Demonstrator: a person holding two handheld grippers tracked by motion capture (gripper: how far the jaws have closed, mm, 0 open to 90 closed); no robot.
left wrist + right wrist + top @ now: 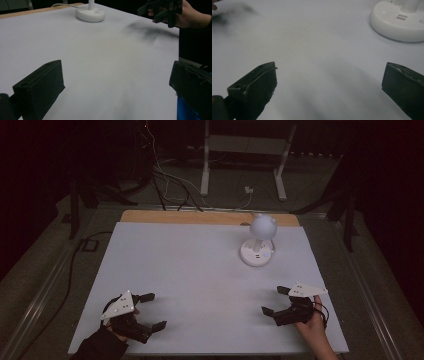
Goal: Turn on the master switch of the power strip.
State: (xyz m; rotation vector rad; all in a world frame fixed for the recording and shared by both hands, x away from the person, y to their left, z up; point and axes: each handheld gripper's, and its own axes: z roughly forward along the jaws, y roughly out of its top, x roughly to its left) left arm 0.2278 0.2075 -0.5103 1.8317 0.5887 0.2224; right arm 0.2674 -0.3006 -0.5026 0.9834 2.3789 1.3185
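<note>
A white desk lamp (259, 241) is standing on the far right part of the white table (200, 280), well apart from both grippers. The left gripper (151, 310) and the right gripper (274, 300) are hovering near the front edge, jaws spread wide, holding nothing.

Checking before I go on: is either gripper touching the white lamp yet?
No. In the high view the left gripper and right gripper sit open near the table's near edge, apart from the white lamp.
</note>
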